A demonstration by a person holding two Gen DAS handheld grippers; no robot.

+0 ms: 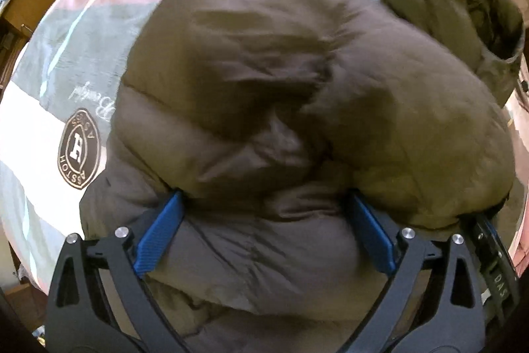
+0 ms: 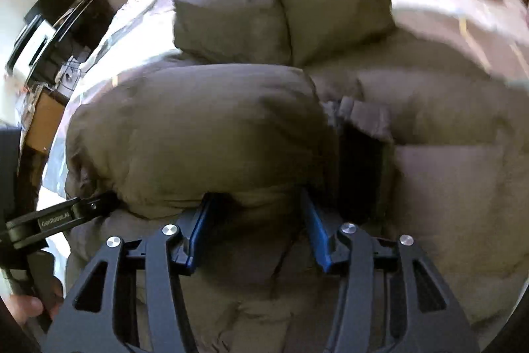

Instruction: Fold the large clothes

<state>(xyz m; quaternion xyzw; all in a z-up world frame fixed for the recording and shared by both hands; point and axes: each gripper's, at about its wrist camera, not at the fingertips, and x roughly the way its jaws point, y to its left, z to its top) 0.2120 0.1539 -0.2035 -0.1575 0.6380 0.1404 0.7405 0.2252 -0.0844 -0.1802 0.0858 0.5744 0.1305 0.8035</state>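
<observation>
Puffer jacket point(image 1: 281, 95): brown, filling centre frame, lying on the printed bedspread point(image 1: 66, 62). Left gripper point(image 1: 264, 204) and right gripper point(image 2: 258, 200): both spread wide, tips burying under a puffy fold, clasping nothing. Risk: slippery padding is likely springing back, undoing the fold.

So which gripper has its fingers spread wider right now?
The left gripper: its blue fingers stand far apart against the brown puffer jacket, while those of the right gripper sit noticeably closer together.
</observation>
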